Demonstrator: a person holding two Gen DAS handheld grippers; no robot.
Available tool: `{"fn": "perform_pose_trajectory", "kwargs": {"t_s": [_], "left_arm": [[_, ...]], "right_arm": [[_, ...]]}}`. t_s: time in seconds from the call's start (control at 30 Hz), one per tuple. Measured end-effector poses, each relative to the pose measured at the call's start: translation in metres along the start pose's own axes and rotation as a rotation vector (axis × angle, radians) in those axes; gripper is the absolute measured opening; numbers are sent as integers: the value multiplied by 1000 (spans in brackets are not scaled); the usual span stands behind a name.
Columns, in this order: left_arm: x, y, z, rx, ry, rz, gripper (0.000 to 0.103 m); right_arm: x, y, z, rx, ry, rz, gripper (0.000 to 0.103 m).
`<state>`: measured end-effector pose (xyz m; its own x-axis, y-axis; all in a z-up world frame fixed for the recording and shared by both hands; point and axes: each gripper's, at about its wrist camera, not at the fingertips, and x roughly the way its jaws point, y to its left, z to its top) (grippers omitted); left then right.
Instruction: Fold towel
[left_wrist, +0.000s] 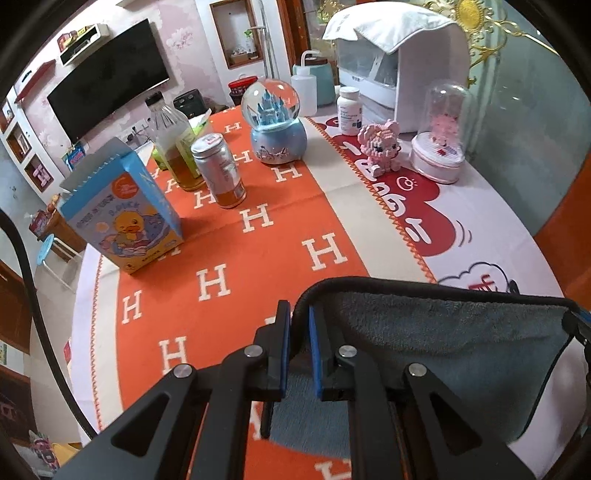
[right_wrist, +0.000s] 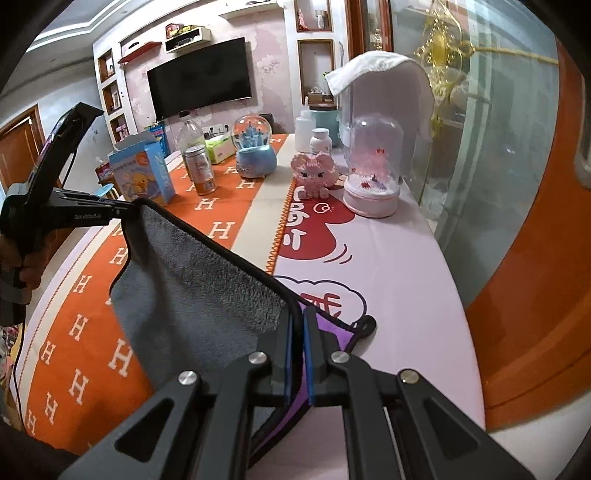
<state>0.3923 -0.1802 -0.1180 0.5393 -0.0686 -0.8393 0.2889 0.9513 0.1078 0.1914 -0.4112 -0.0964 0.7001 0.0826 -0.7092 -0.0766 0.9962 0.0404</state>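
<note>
Okay, I've got the left gripper (left_wrist: 298, 347) clamped on one corner of the grey towel (left_wrist: 443, 343), fingers (left_wrist: 282, 350) pinched on its black hem, and the right gripper (right_wrist: 298, 354) clenched on the other corner, purple backing showing beneath. Between them the towel (right_wrist: 192, 280) hangs stretched above the tabletop (right_wrist: 388, 280), over the seam where the orange cloth (left_wrist: 236, 295) meets the pink one. Further back stand a duck box (left_wrist: 122, 210), a can (left_wrist: 219, 170), a bottle (left_wrist: 173, 144) and a snow globe (left_wrist: 277, 122)
</note>
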Motion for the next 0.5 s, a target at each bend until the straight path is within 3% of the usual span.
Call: {"fn": "perform_pose_trajectory", "kwargs": {"t_s": [0.1,0.17,0.23,0.37,0.5], "left_arm": [[16,-4,5,-8,5,3,13],[24,-6,7,-9,2,13,30],[27,-5,9,-20,-15,13,39],[35,-3,13,-42,2,23,42],[34,1,11,-54,6,30,50]], "right_arm": [[11,-5,-1,7,-2,0,6],[18,-9,-2,17,5,-2,6],[25,-13,-3,36,17,-10,9],[36,-20,-6,65,43,-19,28],[41,-25,-8,76,61,-18,37]]}}
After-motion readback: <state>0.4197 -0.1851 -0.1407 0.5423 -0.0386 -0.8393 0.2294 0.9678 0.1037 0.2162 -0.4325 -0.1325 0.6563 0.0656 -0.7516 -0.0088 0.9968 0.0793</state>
